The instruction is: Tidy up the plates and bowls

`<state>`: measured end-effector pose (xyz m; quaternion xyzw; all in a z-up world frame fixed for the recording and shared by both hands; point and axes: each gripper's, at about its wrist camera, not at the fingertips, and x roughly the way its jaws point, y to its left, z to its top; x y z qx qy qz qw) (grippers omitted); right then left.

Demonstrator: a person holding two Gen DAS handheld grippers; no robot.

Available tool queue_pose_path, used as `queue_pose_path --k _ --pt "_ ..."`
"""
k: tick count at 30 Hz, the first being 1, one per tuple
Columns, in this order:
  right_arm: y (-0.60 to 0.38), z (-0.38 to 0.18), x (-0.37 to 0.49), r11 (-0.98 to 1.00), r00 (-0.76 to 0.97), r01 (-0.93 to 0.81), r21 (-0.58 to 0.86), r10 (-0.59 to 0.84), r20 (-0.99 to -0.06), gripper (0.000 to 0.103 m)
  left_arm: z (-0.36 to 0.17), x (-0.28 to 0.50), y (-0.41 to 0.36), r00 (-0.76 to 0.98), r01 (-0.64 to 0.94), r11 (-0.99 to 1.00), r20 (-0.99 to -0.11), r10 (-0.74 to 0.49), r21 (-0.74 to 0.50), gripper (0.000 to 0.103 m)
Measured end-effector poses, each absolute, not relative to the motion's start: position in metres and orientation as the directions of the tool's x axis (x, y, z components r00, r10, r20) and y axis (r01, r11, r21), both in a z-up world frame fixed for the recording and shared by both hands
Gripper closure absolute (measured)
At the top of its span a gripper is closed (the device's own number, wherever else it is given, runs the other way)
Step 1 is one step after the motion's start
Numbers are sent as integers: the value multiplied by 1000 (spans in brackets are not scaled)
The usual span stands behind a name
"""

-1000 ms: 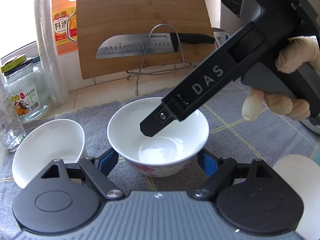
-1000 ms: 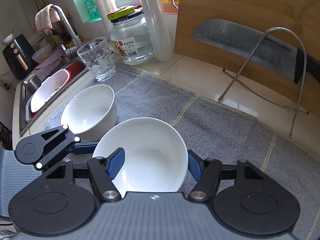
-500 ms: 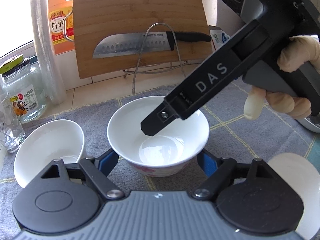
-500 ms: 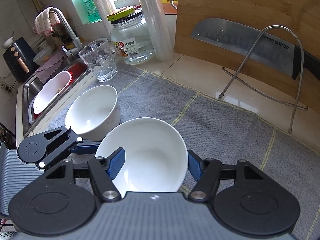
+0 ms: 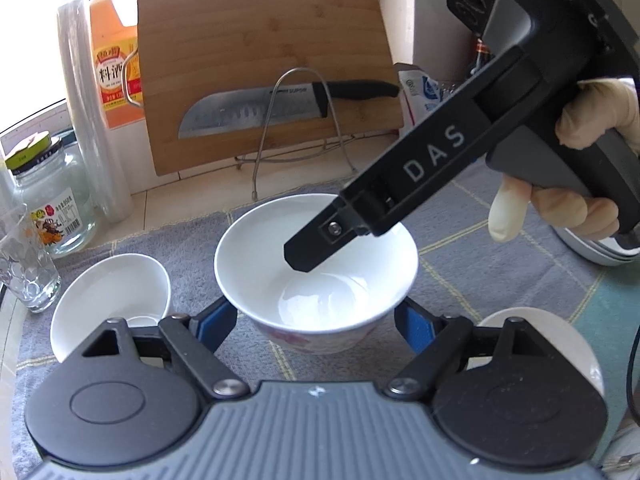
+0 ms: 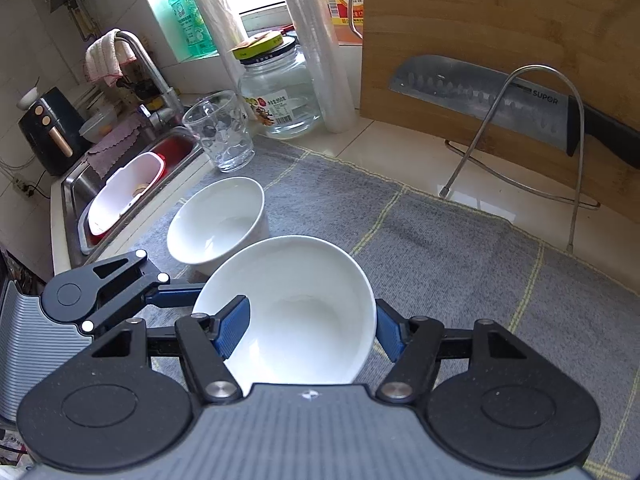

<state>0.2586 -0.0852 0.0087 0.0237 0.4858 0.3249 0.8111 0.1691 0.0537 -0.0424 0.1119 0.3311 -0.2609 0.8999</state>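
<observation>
Bowl (image 6: 296, 312) sits upright, mouth up, clamped rim-to-rim by the right gripper (image 6: 308, 328) and flanked by the left gripper (image 5: 316, 320).

A bamboo cutting board (image 5: 264, 68) leaned upright at the back of the worktop (image 6: 404, 160), with a black-handled knife (image 5: 280, 110) resting across a wire rack (image 5: 298, 132) in front of it. A lidded glass jar (image 6: 280, 92) (nearly empty) stood beside a clear tumbler (image 6: 220, 132) at the grey mat's (image 6: 440, 248) edge, near the sink (image 6: 80, 184).
</observation>
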Motion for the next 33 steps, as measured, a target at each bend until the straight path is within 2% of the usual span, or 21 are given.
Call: queue_pose_path --k 33 --pt "-124 53 156 805 397 -475 356 557 -730 31 -9 78 31 641 607 793 -617 -457 44 18"
